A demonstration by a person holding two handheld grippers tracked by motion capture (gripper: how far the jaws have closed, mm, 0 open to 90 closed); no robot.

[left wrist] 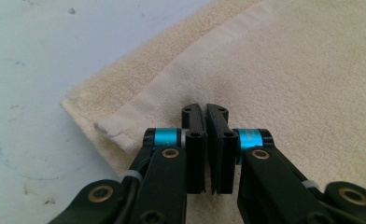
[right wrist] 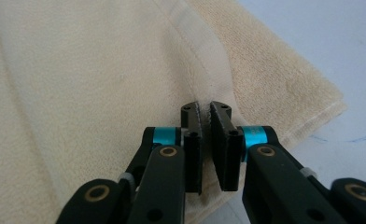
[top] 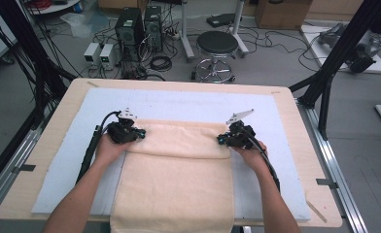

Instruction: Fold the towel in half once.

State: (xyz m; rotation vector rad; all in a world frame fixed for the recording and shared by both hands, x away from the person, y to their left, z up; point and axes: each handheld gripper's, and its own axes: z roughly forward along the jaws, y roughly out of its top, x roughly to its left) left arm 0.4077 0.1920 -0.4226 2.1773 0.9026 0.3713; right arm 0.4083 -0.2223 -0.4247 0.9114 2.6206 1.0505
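A cream terry-cloth towel (top: 176, 182) lies on a pale blue foam mat (top: 188, 104) that covers most of a light wooden table (top: 69, 94). The towel's far end is folded back toward the person, so a doubled band runs across the middle of the mat, and its near end hangs over the table's near edge. Bare mat lies open beyond the fold's far edge and in strips to the left and right of the towel, and the wooden rim of the table shows past the mat on all sides. The left gripper (top: 139, 133) sits at the left end of the folded band, the right gripper (top: 221, 139) at the right end, each over a corner of the flap, well apart from each other. In the left gripper view the left gripper's (left wrist: 205, 109) black jaws stand together with their tips on the cloth just inside the hemmed flap corner; whether a layer is pinched between them cannot be told. In the right gripper view the right gripper's (right wrist: 204, 109) jaws are nearly together, a thin gap between the toothed pads, their tips at the hem.
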